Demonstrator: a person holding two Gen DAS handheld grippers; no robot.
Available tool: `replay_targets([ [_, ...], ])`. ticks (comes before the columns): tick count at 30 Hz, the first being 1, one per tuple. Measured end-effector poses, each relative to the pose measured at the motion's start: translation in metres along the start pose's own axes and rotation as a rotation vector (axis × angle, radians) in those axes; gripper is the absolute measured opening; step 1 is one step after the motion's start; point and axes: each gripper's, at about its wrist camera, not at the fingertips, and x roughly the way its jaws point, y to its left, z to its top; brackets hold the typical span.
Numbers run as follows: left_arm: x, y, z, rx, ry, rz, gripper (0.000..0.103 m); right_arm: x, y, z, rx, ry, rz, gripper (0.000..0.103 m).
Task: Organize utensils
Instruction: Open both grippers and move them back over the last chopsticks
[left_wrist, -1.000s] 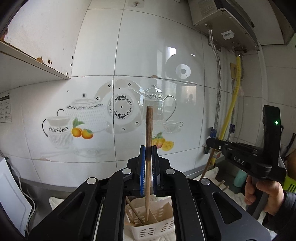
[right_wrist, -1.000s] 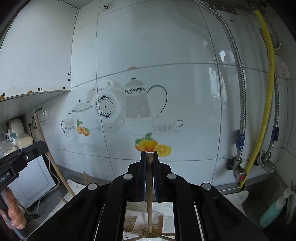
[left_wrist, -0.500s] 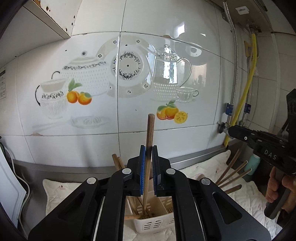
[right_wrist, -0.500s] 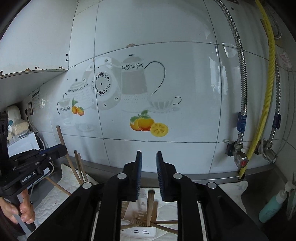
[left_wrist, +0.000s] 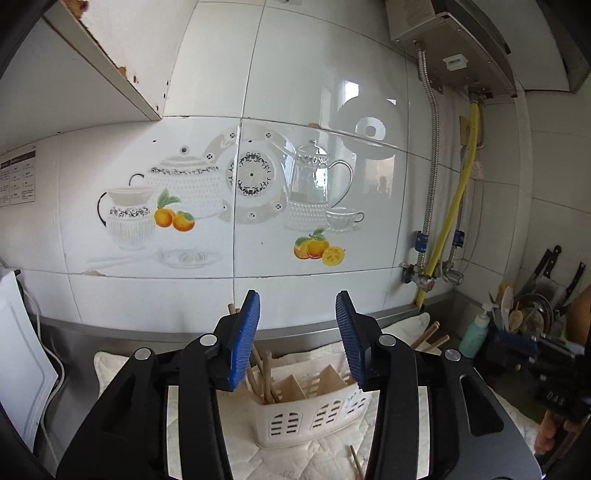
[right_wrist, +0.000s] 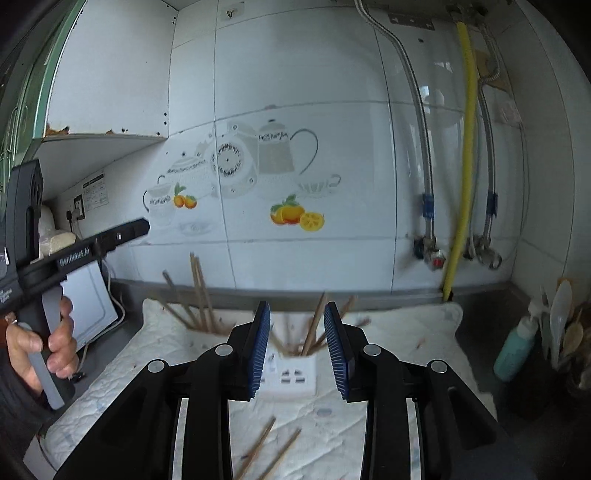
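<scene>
Over the white caddy (left_wrist: 314, 413) on the padded bench (right_wrist: 369, 435), both claws are opening with nothing between them: left claw (left_wrist: 298, 341), right claw (right_wrist: 297, 345). Chopsticks (left_wrist: 264, 376) stand sorted inside; two loose chopsticks (right_wrist: 269, 450) lie near, probably next

A utensil caddy (left_wrist: 317, 413) stands on a quilted mat (right_wrist: 122, 369) spread over the surface before the tiled wall (left_wrist: 314, 92), chopsticks (left_wrist: 264, 373) upright in its left compartment; two loose chopsticks (right_wrist: 269, 448) lie on the mat in front; a bottle (right_wrist: 515, 350) stands right.
</scene>
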Motion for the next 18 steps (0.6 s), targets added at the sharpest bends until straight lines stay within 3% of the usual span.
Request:
replay_targets([
  [1, -0.009, 0.001, -0.005, -0.008, -0.001, 0.002, 0.054, -0.005, 0.003, -0.014, 0.001, 0.019, -0.011, 0.030],
  [6, -0.047, 0.008, -0.034, -0.024, 0.007, 0.030, 0.060, -0.021, 0.017, -0.095, 0.072, 0.140, -0.036, 0.030],
  [9, -0.063, 0.015, -0.054, -0.043, 0.020, 0.026, 0.067, -0.023, 0.031, -0.133, 0.094, 0.204, -0.043, 0.024],
  [18, -0.091, 0.035, -0.108, -0.078, 0.065, 0.092, 0.091, -0.009, 0.071, -0.210, 0.207, 0.338, -0.048, 0.010],
])
